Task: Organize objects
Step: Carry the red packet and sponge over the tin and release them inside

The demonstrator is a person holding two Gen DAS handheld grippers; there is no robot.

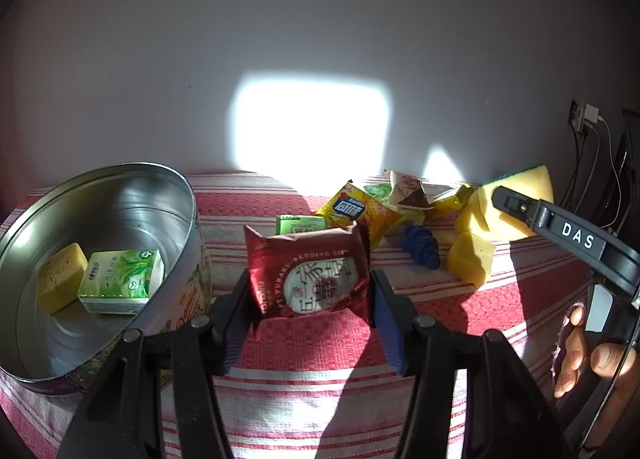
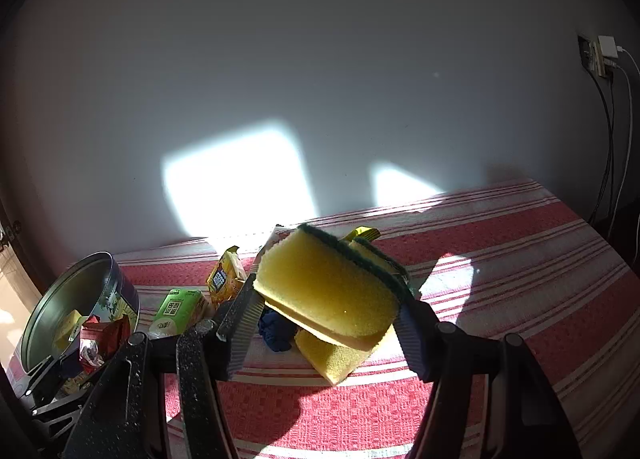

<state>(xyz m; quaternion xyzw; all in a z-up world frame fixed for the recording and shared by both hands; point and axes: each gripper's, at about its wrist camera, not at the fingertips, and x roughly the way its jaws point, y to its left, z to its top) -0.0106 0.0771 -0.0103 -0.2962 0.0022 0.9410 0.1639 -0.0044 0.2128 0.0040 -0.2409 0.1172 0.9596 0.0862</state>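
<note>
My left gripper (image 1: 310, 279) is shut on a dark red snack packet (image 1: 308, 275), held upright just above the red-and-white striped cloth (image 1: 320, 359). To its left stands a round metal tin (image 1: 192, 203) holding a yellow sponge (image 1: 60, 279) and a green tea carton (image 1: 120, 279). My right gripper (image 2: 326, 295) is shut on a yellow sponge with a green scouring side (image 2: 324, 283), lifted over the pile. In the left wrist view that sponge (image 1: 516, 183) hangs at the right. In the right wrist view the red packet (image 2: 102, 333) sits beside the tin (image 2: 120, 291).
A pile lies on the cloth behind the packet: a yellow packet (image 1: 356, 215), a green pack (image 1: 300, 223), a triangular pack (image 1: 404, 191), a blue object (image 1: 420, 247) and a yellow sponge (image 1: 470, 263). A wall stands close behind. Cables hang at the right (image 2: 612, 147).
</note>
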